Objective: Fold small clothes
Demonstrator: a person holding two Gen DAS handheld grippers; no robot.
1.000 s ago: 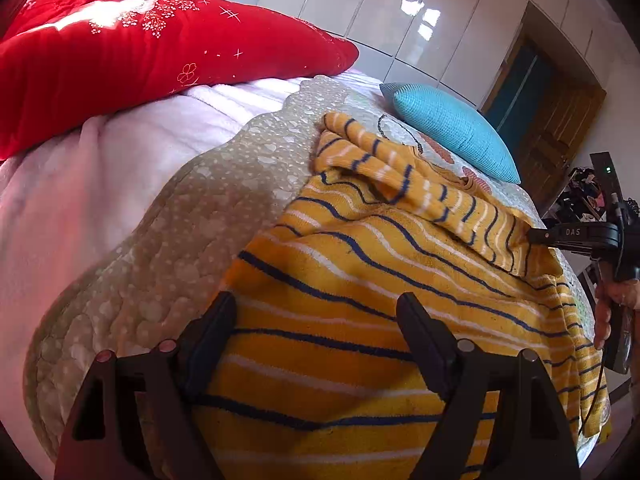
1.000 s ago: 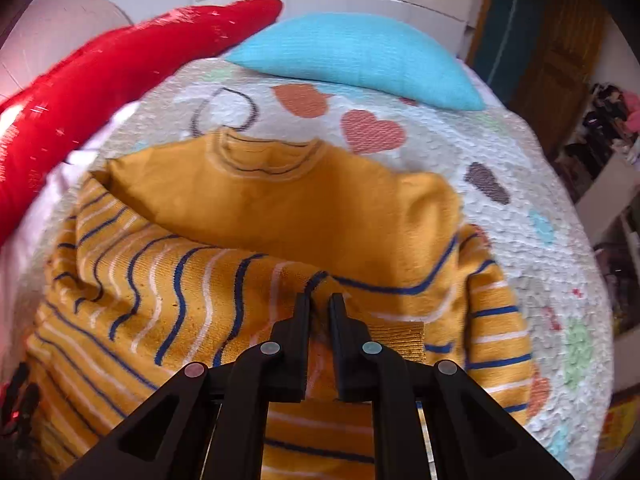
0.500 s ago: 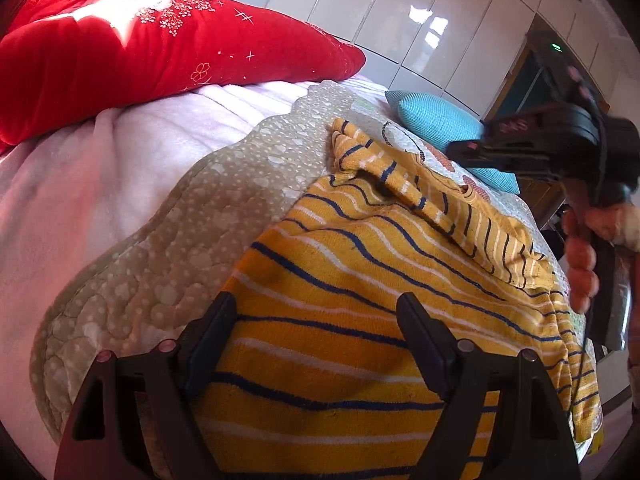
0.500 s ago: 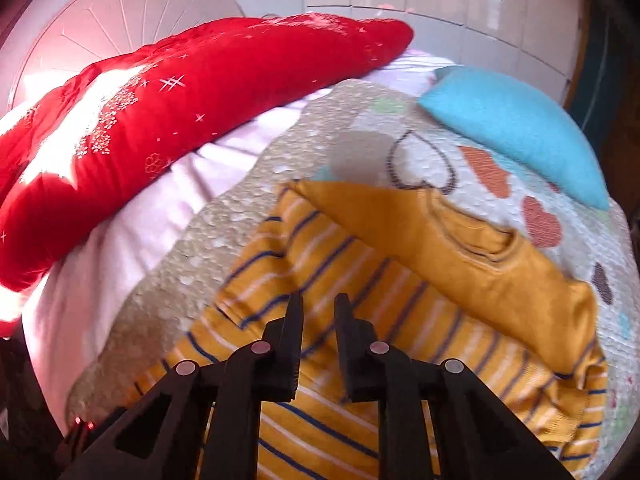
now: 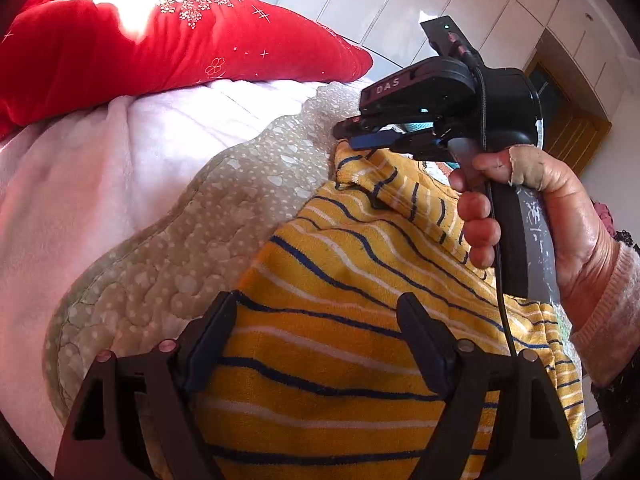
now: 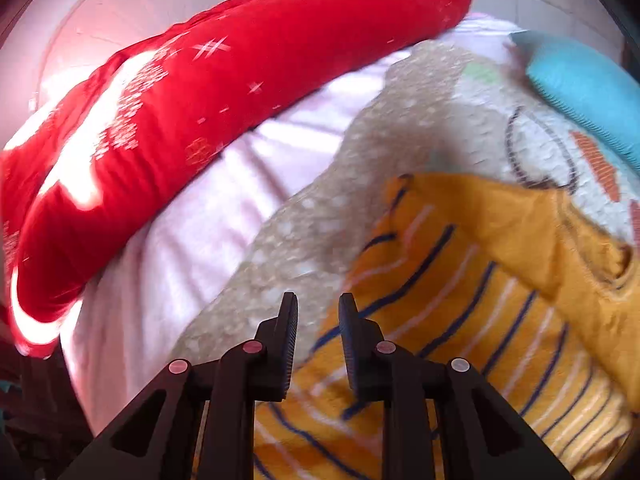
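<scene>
In the left wrist view, the yellow knitted sweater with navy and white stripes (image 5: 344,320) lies spread on a beige quilted bedspread (image 5: 192,240) on the bed, with a pale pink blanket (image 5: 100,152) and a red embroidered pillow (image 5: 140,40) beyond it. The left gripper (image 5: 316,336) hangs over the sweater's near part with its jaws wide apart, grasping nothing. Above the sweater's far, folded edge, a hand (image 5: 532,216) in a pink knitted sleeve (image 5: 608,320) holds the right gripper (image 5: 360,136) by its handle, pointing left. In the blurred right wrist view, the right gripper (image 6: 318,320) has its jaws parted and opening, with nothing between them, over the sweater's (image 6: 480,320) left edge where it meets the bedspread (image 6: 312,220). A turquoise ribbed cushion (image 6: 588,88) lies at the far right, and the red pillow (image 6: 200,120) lies across the upper left.
</scene>
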